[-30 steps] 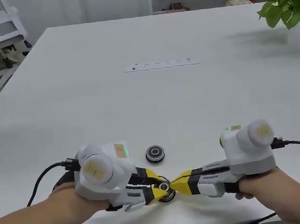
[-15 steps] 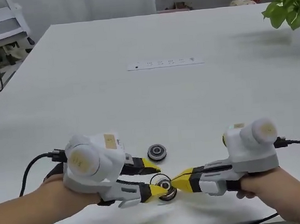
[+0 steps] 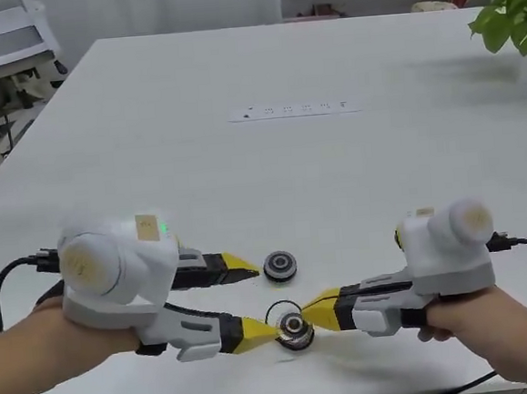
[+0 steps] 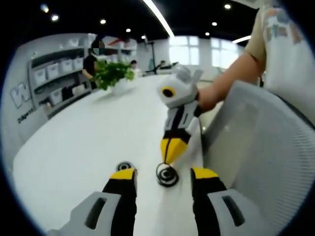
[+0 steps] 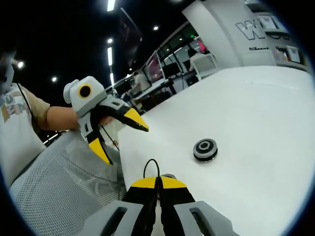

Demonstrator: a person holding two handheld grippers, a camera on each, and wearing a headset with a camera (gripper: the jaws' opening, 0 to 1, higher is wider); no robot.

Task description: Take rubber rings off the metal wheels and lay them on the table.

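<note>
A small metal wheel [image 3: 293,329] lies near the table's front edge, with its thin black rubber ring [image 3: 280,307] pulled partly off into a loose loop. My right gripper [image 3: 306,315] is shut, pinching that ring [image 5: 151,167] right at the wheel [image 5: 169,176]. My left gripper [image 3: 257,298] stands open, its yellow tips on either side of the wheel [image 4: 167,176] without touching it. In the left gripper view the right gripper [image 4: 170,150] comes down onto the wheel. A second wheel [image 3: 280,265] with its ring still on rests just beyond, also seen as a wheel [image 5: 204,149] to the right.
A white power strip [image 3: 295,110] lies flush in the middle of the white table [image 3: 354,181]. A green plant [image 3: 509,9] stands at the far right corner. A grey mesh chair [image 4: 256,147] sits close to the front edge.
My left gripper has opened and drawn back to the left from the wheel. The right gripper has stayed shut at the wheel, and the ring now stands up as a loop.
</note>
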